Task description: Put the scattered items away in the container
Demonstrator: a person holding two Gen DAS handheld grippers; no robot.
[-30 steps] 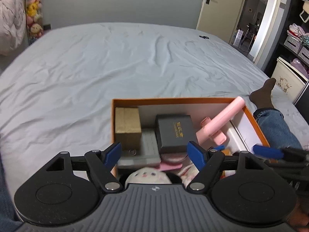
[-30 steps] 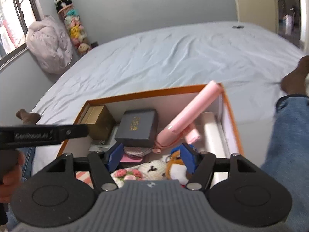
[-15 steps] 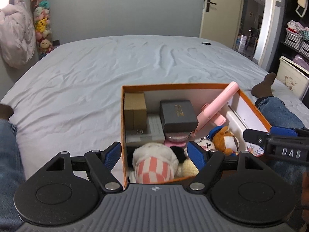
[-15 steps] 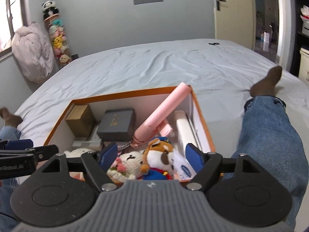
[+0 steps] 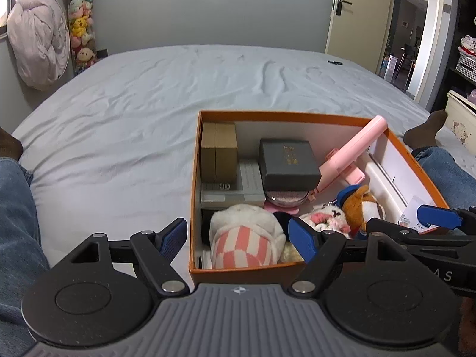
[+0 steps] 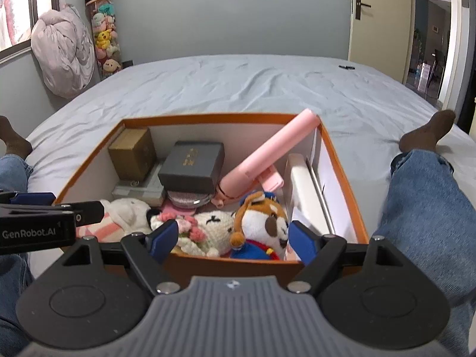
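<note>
Orange box (image 6: pixel 342 163) on bed (image 5: pixel 148 104), full. Pink stick (image 6: pixel 267 154) leaning over rim: tip-out risk if knocked. Plush dog (image 6: pixel 258 217) near front wall. Left gripper (image 5: pixel 238 238), right gripper (image 6: pixel 232 236) spread, empty.

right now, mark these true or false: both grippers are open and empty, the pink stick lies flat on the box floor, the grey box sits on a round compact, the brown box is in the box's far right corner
1. Both the left gripper and right gripper are open and empty. True.
2. The pink stick lies flat on the floor of the orange box. False: it leans tilted, its top at the rim.
3. The grey box rests on the round compact. True.
4. The brown box is in the far right corner. False: far left.
</note>
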